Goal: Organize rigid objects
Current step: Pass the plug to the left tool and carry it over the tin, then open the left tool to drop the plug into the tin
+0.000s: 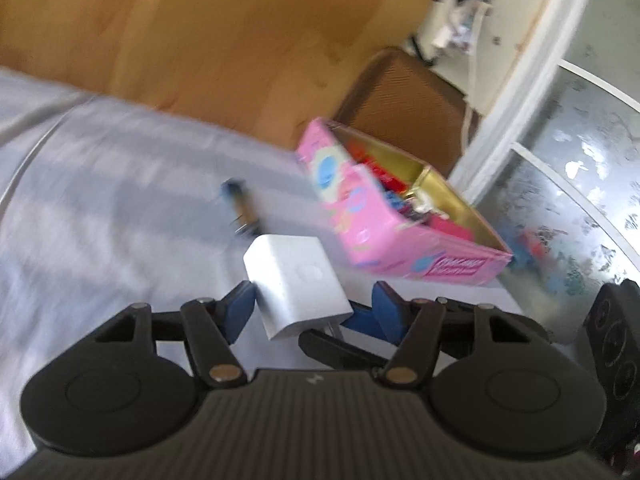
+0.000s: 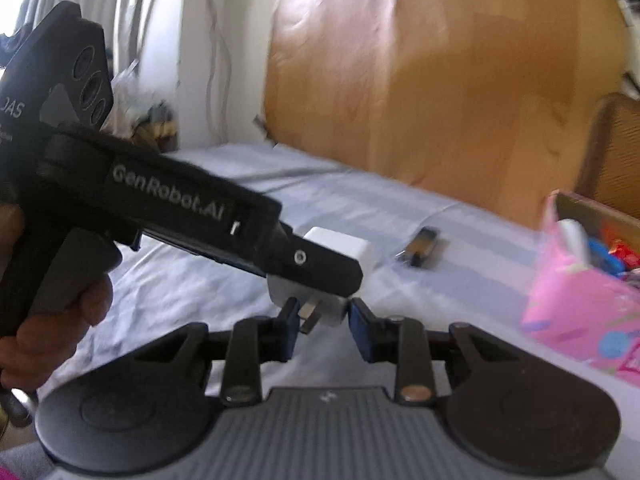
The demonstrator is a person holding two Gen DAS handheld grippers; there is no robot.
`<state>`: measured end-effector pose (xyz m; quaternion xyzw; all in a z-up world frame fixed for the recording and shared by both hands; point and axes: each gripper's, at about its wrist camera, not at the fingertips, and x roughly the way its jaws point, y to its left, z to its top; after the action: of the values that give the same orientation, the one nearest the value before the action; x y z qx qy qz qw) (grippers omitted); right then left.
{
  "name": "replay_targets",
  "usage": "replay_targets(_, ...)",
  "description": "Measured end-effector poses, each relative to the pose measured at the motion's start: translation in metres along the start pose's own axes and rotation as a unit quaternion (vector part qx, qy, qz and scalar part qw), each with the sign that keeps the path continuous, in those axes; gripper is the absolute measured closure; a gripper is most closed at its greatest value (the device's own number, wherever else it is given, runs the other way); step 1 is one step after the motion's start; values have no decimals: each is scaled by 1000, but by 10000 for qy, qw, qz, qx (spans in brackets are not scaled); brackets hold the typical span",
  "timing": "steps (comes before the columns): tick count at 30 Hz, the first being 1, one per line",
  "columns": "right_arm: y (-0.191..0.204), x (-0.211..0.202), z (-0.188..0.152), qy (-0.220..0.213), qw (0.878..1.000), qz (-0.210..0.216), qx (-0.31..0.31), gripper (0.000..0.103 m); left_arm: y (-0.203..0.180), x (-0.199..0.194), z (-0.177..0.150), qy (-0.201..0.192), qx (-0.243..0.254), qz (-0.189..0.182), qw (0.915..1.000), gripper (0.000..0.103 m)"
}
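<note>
A white plug adapter [image 1: 298, 280] is held above the grey bedsheet [image 1: 100, 200] between my left gripper's [image 1: 316, 304] blue pads. In the right wrist view the adapter [image 2: 340, 248] shows behind the left gripper's black finger, its metal prong [image 2: 310, 314] pointing at my right gripper [image 2: 322, 320]. The right gripper is open, its blue pads either side of the prong without closing on it. A pink tin box [image 1: 384, 216] with gold lining stands open on the sheet, holding small colourful items. A small dark stick-like object [image 1: 242, 208] lies on the sheet beside it.
A wooden headboard [image 1: 220, 32] runs behind the bed. A brown woven chair [image 1: 408, 96] stands beyond the pink box. A glass-topped table [image 1: 580, 200] lies to the right. Curtains and a cable hang at the back left [image 2: 216, 40] in the right wrist view.
</note>
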<state>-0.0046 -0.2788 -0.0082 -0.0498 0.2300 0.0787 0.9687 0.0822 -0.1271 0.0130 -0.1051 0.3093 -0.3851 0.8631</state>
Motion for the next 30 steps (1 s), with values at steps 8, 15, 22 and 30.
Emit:
replay_targets(8, -73, -50, 2, -559, 9909, -1188, 294, 75, -82, 76, 51, 159, 735, -778, 9941, 37)
replay_targets(15, -156, -56, -9, -497, 9794, -1725, 923, 75, -141, 161, 71, 436, 1260, -988, 9861, 37)
replay_targets(22, -217, -24, -4, -222, 9699, -2149, 1121, 75, -167, 239, 98, 708, 1555, -674, 9830, 34)
replay_targets(30, -235, -21, -20, -403, 9579, -2552, 1253, 72, -173, 239, 96, 349, 1470, -237, 9882, 29)
